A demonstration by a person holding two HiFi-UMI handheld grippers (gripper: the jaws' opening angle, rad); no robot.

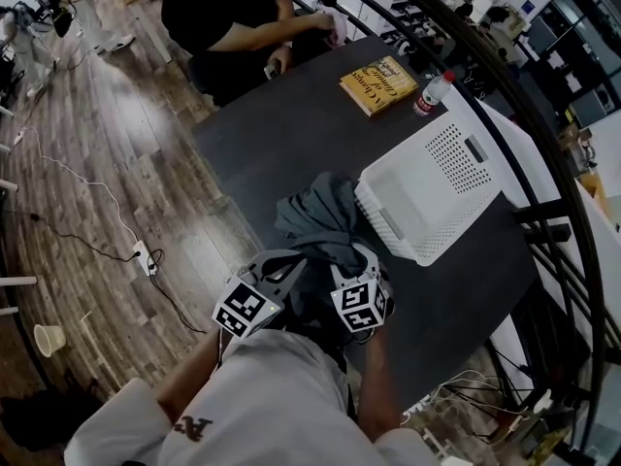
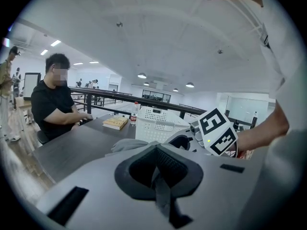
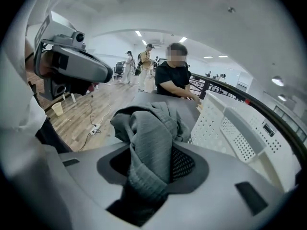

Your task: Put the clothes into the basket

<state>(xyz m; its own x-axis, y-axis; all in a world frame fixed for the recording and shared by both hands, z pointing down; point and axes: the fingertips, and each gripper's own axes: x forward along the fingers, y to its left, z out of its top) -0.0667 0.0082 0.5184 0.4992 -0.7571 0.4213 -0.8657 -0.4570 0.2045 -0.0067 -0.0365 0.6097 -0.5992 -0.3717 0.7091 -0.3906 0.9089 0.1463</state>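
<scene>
A grey garment lies bunched on the dark table, touching the near-left corner of the white perforated basket. Both grippers are at the garment's near edge. My right gripper is shut on a thick fold of the garment, which rises out of the jaws, with the basket just to its right. My left gripper is shut on a thin strip of the same grey cloth. The head view shows the left gripper beside the right gripper.
A yellow book and a plastic bottle sit at the table's far end, where a person in black is seated. A dark railing runs along the right. Cables and a paper cup lie on the wooden floor at left.
</scene>
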